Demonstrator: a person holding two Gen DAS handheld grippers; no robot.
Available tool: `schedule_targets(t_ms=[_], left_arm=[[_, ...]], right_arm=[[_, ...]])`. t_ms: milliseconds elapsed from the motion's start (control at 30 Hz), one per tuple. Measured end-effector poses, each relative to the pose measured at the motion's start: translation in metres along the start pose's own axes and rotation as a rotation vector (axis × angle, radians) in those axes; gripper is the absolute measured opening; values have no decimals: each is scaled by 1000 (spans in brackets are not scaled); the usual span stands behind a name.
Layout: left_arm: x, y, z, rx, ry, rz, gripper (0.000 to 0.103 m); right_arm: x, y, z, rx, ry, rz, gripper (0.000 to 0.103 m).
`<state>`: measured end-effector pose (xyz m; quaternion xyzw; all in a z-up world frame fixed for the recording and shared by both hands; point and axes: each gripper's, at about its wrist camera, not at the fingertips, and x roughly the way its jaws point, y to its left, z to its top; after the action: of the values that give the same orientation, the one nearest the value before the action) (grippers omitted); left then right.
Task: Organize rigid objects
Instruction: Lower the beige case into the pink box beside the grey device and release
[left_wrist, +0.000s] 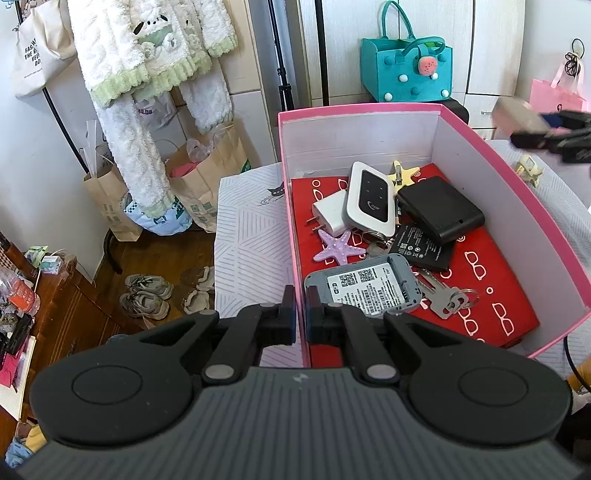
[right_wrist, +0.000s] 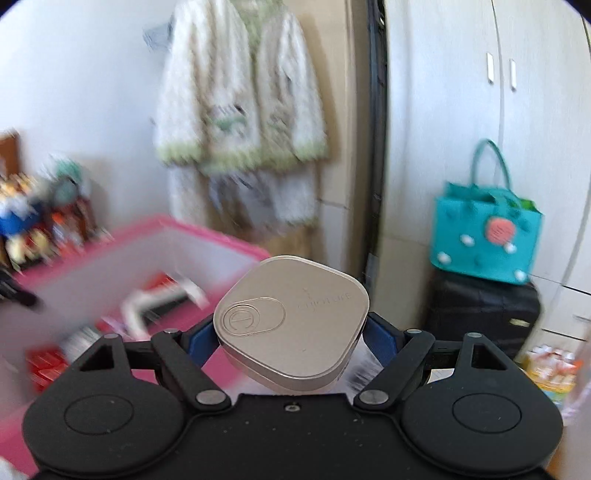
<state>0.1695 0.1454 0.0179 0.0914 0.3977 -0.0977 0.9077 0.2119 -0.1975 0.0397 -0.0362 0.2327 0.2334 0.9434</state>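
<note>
We see a worktop (left_wrist: 243, 236) under a pale patterned cloth, and on it a large pink box (left_wrist: 517, 206) with white inner walls that fills much of its surface. A red mat (left_wrist: 491, 291) printed with white glasses lines the bottom of the box. On the mat lie a flat black case (left_wrist: 441, 208) toward the box's far right, a white and black pocket router (left_wrist: 371, 197) leaning over a white charger plug (left_wrist: 330, 214), and a grey device (left_wrist: 364, 286) lying label side up near the box's near wall. A black battery (left_wrist: 424, 247) rests between the grey device and the black case. Smaller things are a purple starfish (left_wrist: 338, 245) by the left wall, a yellow starfish (left_wrist: 402, 173) at the back, and a bunch of keys (left_wrist: 448, 297) just right of the grey device.

Our left tongs (left_wrist: 299, 308) are pressed together on the near wall of the box, one finger on each side of it.

Our right tongs (right_wrist: 291, 332) stand spread wide and pinch a flat, rounded square gold tin (right_wrist: 291, 325) by its two sides, held in the air just beside the box's far right corner.
</note>
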Motion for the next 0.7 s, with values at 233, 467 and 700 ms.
schedule_targets(t_ms=[233,467,700], left_arm=[[4,4,1,-25,10,-9,4],[5,4,1,-20,12,-15,4],[3,7,-1,-30,6,-31,4]], right_arm=[[-4,46,24,72,48,351,86],[35,98,34,103,293,557,86],[81,134,15,175,546,577,87]])
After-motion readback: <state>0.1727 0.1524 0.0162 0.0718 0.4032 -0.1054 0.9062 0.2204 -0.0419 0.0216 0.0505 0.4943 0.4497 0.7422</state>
